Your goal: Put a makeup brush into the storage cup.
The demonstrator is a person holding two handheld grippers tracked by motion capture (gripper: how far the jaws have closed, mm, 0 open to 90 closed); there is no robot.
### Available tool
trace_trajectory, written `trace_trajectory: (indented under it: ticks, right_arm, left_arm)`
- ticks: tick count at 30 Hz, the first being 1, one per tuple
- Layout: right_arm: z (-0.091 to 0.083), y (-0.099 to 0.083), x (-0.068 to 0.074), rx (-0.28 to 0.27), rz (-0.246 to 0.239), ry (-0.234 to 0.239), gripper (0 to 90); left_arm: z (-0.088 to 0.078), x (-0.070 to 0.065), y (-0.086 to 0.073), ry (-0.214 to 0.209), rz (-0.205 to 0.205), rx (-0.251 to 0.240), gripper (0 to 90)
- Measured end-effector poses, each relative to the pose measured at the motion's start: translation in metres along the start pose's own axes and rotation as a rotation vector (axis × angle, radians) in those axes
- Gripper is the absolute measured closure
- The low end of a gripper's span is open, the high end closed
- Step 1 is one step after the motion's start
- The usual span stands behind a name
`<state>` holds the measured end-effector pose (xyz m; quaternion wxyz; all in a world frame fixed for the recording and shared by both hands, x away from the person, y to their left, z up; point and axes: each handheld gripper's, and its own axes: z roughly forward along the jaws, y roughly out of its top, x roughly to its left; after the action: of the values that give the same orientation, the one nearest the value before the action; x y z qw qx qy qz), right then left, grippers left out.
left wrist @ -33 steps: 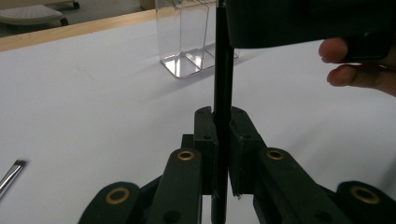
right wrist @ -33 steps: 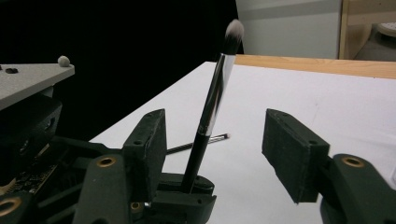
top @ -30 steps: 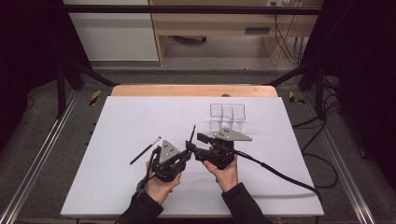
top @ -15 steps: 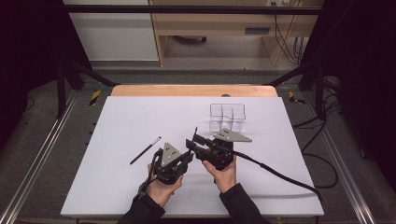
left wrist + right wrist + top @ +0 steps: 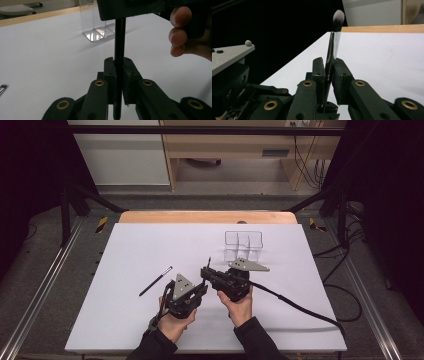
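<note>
Both hands come in from the 6 o'clock edge of the white table (image 5: 125, 255) and sit close together near its middle. The left gripper (image 5: 119, 72) points toward 1 o'clock, and its jaws are pinched tight on the dark handle of a makeup brush (image 5: 208, 266). The right gripper (image 5: 329, 68) points toward 9 o'clock. Its jaws have just been closing, and now they squeeze the same brush higher up.

The brush stands almost straight up, with its soft tip on top. A second brush (image 5: 155, 281) lies flat at 10 o'clock from the hands. A clear box (image 5: 243, 245) stands at 1 o'clock.
</note>
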<state>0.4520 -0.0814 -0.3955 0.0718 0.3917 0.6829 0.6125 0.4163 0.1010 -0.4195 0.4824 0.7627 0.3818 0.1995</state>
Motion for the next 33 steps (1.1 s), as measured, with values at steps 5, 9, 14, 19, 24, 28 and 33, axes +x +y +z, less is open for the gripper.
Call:
trace_trajectory:
  ticks: [5, 9, 14, 19, 24, 28, 33]
  right_arm:
    - [-0.001, 0.0, 0.0, 0.001, 0.002, 0.021, 83.4]
    - [-0.002, 0.0, 0.0, 0.003, -0.003, 0.029, 83.7]
    - [-0.006, 0.003, 0.001, -0.006, -0.032, 0.021, 83.7]
    - [-0.009, 0.005, -0.001, -0.007, -0.054, 0.004, 83.7]
    - [-0.012, 0.006, -0.002, -0.009, -0.083, -0.017, 83.7]
    - [-0.017, 0.008, -0.003, -0.015, -0.111, -0.045, 83.7]
    - [-0.022, 0.01, -0.007, -0.024, -0.115, -0.065, 83.7]
  left_arm:
    - [0.0, -0.001, 0.0, 0.0, 0.006, 0.001, 82.5]
    - [-0.001, -0.001, 0.0, -0.005, 0.016, -0.007, 81.6]
    - [-0.003, -0.001, 0.001, -0.013, 0.031, -0.012, 70.9]
    - [-0.005, 0.003, 0.002, -0.011, 0.05, -0.012, 57.9]
    - [-0.009, 0.011, 0.004, -0.017, 0.059, -0.015, 49.6]
    - [-0.013, 0.017, 0.005, -0.022, 0.076, -0.025, 43.7]
    - [-0.015, 0.022, 0.005, -0.036, 0.091, -0.013, 35.3]
